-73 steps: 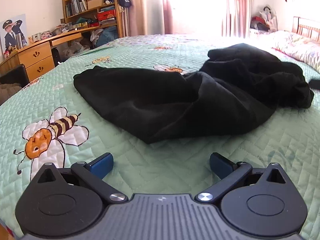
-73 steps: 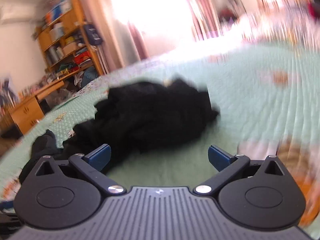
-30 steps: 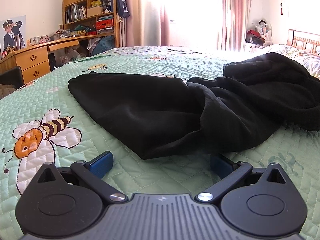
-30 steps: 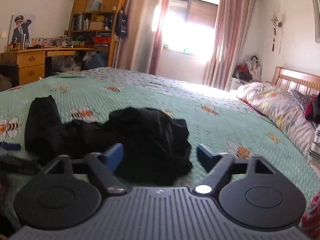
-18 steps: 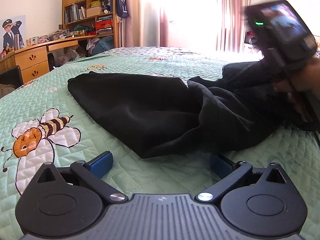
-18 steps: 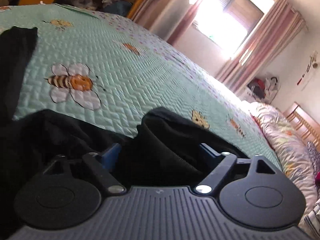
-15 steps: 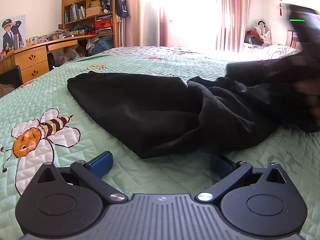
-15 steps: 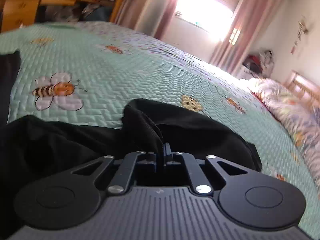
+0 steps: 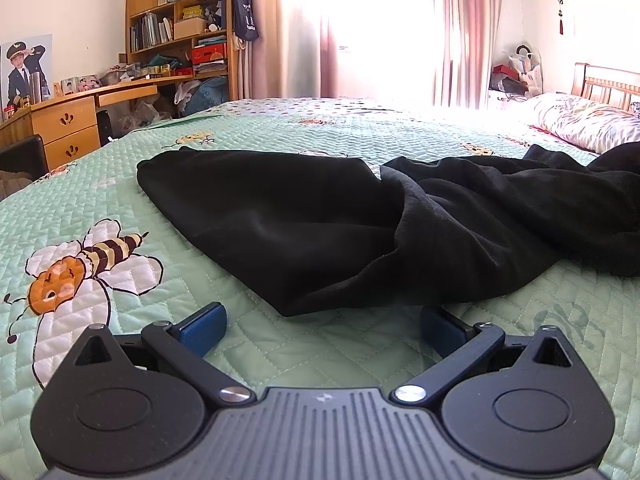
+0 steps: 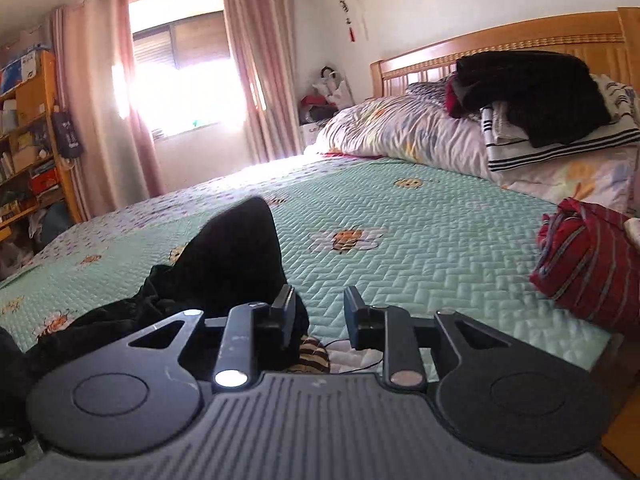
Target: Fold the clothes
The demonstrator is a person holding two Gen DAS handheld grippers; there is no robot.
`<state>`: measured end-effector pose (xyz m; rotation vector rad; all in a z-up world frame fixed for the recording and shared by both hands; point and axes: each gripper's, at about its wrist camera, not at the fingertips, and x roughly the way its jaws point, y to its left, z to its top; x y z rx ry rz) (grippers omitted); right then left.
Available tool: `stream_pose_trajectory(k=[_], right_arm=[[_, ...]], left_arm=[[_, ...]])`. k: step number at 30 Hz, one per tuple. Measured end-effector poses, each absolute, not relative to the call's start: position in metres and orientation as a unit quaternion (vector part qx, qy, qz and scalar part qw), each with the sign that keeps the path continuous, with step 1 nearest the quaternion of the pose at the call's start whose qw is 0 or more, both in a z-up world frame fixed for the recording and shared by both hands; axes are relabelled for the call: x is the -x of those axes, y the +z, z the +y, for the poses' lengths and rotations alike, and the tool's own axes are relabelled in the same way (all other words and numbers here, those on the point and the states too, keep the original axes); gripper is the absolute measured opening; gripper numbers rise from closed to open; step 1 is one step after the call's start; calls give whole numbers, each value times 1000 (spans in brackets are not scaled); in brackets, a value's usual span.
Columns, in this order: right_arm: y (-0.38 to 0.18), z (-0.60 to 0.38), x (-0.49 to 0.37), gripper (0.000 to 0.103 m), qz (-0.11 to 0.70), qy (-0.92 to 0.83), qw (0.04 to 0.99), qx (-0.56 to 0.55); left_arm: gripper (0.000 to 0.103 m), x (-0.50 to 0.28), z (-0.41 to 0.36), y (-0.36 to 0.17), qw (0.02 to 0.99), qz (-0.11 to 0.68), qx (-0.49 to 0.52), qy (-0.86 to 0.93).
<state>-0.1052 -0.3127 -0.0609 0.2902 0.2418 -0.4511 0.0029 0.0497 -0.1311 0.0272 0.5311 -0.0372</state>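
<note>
Left gripper [image 9: 320, 322]: jaws wide, empty, low over the green quilted bee-print bedspread [image 9: 100, 208]. Crumpled black fleece garment [image 9: 360, 220]: just ahead, long axis left-to-right. Right gripper [image 10: 320, 312]: jaws just reopening, nothing between them, garment's far end touching its left finger.

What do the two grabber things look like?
Both are black plastic, with two round discs, a ribbed grey plate in the middle and shiny silver screws. The left gripper has blue pads on its jaws. The right gripper has dark, flat-faced pads. No hands, sleeves or cables show.
</note>
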Motion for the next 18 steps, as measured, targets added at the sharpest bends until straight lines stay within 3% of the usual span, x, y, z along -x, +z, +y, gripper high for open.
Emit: stream_pose_trajectory(k=[1,3,5,7,9,18], right_arm=[[-53,-307,104,32,105,-208,963,-135],[-38,-292,88,53,106,-149,977,-107],[-28,-268,69,65,109,-88,988,-65],[-25,-247,49,70,108,-46,993,-8],[-28,-234,26,82,127,-32,991,40],[-65,-214,-45,81,220,3,975,15]], left_arm=[[103,-3,49,-131,965,262,-14,-18],[103,-2,49,-131,965,260,-15,-17],[103,-2,48,-132,966,259,-16,-16],[102,-1,48,-132,966,258,-15,-17],[103,1,49,-132,967,255,-12,-19],[103,-1,50,-132,966,258,-10,-21]])
